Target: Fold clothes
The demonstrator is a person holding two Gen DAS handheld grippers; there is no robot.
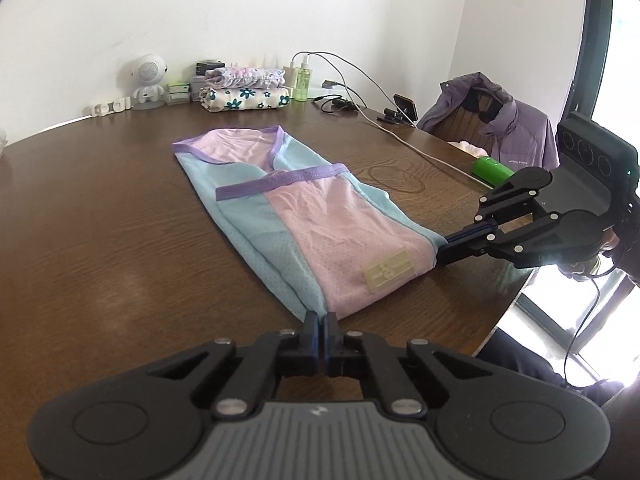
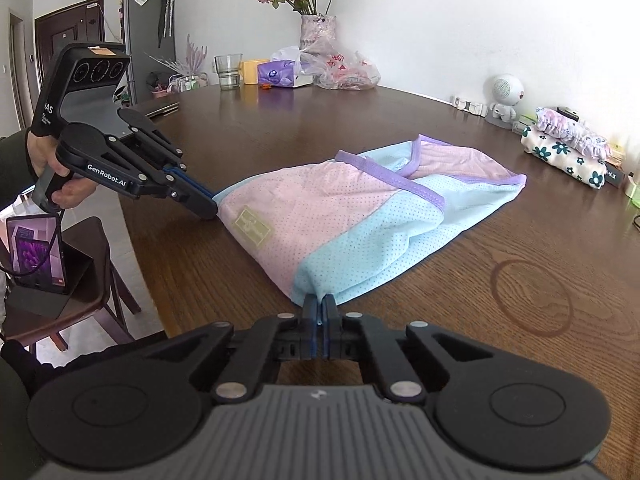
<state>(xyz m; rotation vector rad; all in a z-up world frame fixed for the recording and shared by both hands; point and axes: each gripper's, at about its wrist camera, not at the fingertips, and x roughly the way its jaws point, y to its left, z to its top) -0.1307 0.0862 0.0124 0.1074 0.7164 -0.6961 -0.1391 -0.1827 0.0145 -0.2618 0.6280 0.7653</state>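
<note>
A small mesh garment (image 1: 304, 216) of pale blue and pink panels, edged with purple binding and marked by a yellowish patch (image 1: 389, 271) near its hem, is seen lying flat on the brown wooden table (image 1: 100, 240), its sides folded inward so that a long narrow shape is formed. Fine dots are visible across the fabric. The near hem is gripped at both corners: in the left wrist view the left gripper (image 1: 322, 322) is closed on the blue corner at the near edge, and the right gripper (image 1: 442, 250) is closed on the pink and blue corner to the right. In the right wrist view the same hold is confirmed, the right gripper (image 2: 320, 307) being pinched on blue cloth and the left gripper (image 2: 212, 204) clamped at the far left corner.
</note>
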